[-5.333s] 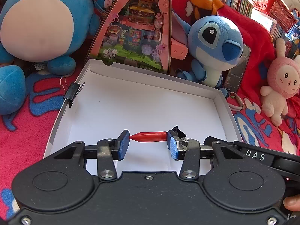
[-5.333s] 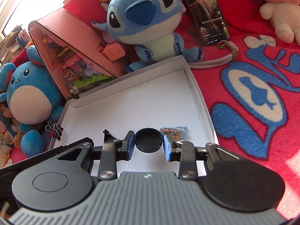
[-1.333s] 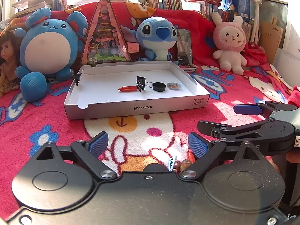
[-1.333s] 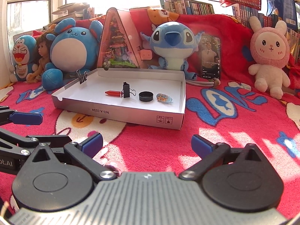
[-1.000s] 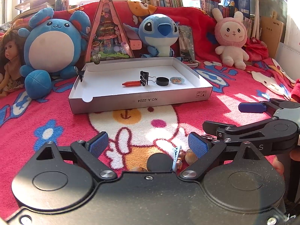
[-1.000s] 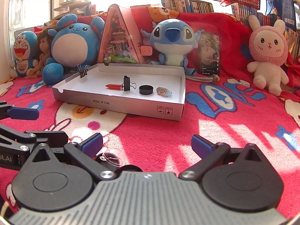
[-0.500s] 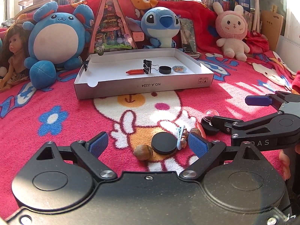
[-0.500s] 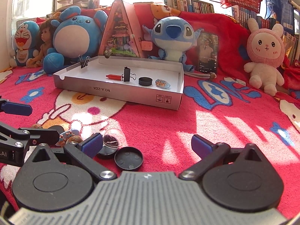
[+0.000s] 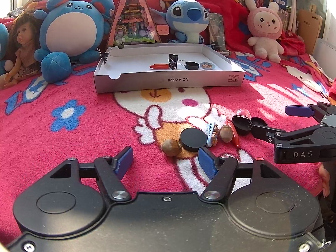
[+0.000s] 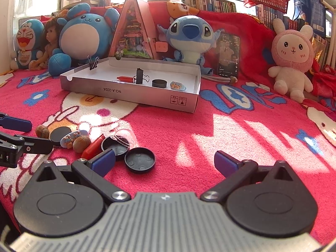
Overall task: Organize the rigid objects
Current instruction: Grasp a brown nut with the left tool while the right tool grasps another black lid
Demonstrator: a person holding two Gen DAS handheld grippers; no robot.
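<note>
Beyond the spread right claw (image 10: pixel 164 160) sits Doraemon (image 10: pixel 26 42); left claw (image 9: pixel 166 160) closing, empty.

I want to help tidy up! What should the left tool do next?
Probably ease the left tool forward around the brown nut just ahead. Its jaws are closing with nothing between them yet, and the white cardboard tray has room.

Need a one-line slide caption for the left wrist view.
Left gripper, jaws closing on nothing, above small items near a black cap; white tray beyond.
</note>
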